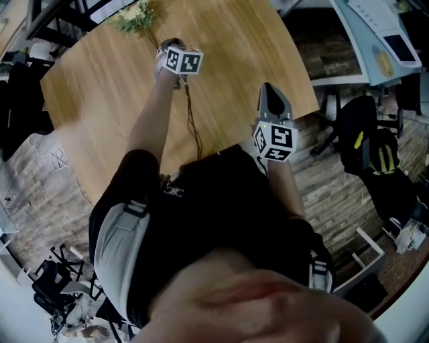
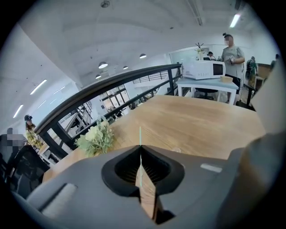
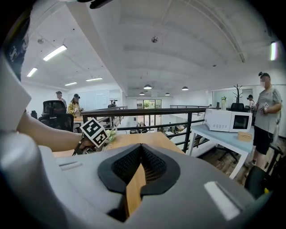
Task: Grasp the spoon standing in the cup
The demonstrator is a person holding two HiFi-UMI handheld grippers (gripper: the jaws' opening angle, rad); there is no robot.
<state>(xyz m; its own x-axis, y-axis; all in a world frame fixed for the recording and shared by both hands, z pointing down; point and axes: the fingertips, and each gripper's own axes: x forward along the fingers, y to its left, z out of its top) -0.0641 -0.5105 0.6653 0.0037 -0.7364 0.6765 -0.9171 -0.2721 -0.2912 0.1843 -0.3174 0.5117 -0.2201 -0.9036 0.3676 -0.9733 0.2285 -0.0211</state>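
No cup and no spoon show in any view. Over the far part of the wooden table, my left gripper hovers with its marker cube facing up. In the left gripper view its jaws meet at the tips with only a thin pale sliver rising from the seam; I cannot tell what that is. My right gripper hangs over the table's near right edge, jaws shut and empty. The right gripper view catches the left gripper's marker cube and the forearm behind it.
A small green plant stands at the table's far edge, close ahead of the left gripper. A thin cable lies across the wood. A black railing runs beyond; a side table holds a microwave. A person stands there.
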